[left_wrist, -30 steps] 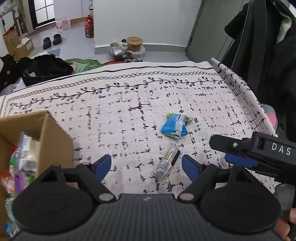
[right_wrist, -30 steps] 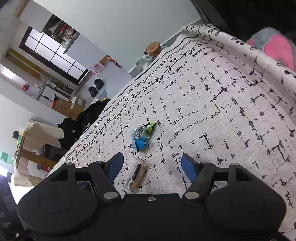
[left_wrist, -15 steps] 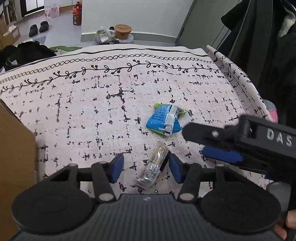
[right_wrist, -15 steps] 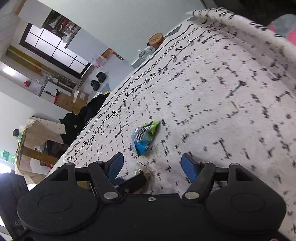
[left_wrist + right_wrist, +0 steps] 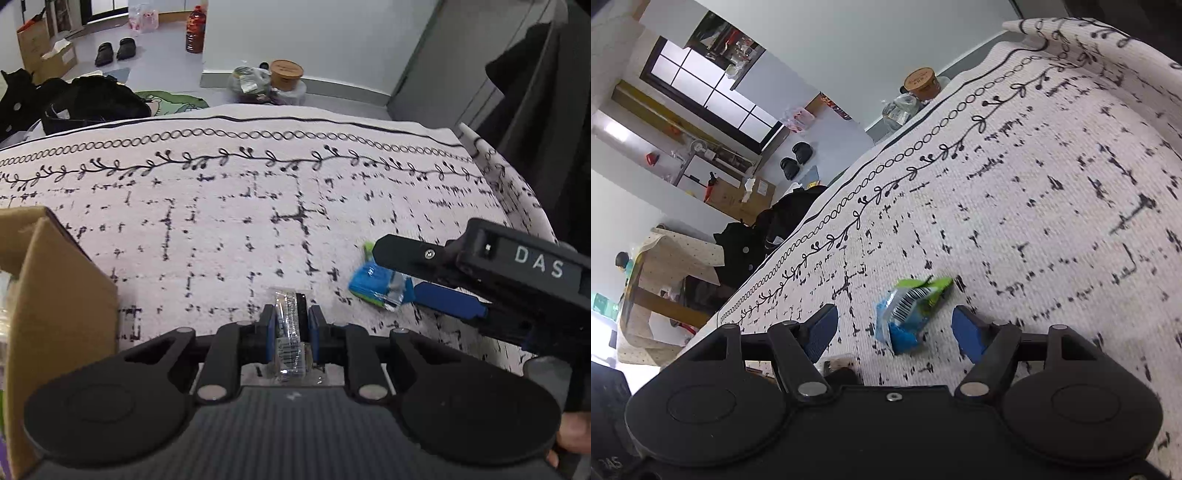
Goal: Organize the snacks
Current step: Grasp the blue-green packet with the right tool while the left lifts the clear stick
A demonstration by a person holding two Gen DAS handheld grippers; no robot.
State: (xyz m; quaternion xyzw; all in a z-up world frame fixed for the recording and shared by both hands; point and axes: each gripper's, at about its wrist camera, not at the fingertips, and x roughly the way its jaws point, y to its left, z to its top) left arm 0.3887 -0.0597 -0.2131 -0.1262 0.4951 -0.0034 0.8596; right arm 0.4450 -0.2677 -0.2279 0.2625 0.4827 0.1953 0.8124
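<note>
Left wrist: close, looking forward over patterned cloth [image 5: 258, 206] | Right wrist: low, tilted | Shared: blue snack packet [image 5: 376, 286] [image 5: 908, 314]

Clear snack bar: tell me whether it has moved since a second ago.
Yes. The clear snack bar lay loose on the patterned cloth beside the blue packet; now the left hand-held gripper clamps it.

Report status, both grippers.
Left gripper shut on clear snack. Right gripper open around blue snack on cloth. Box left, path clear.
</note>
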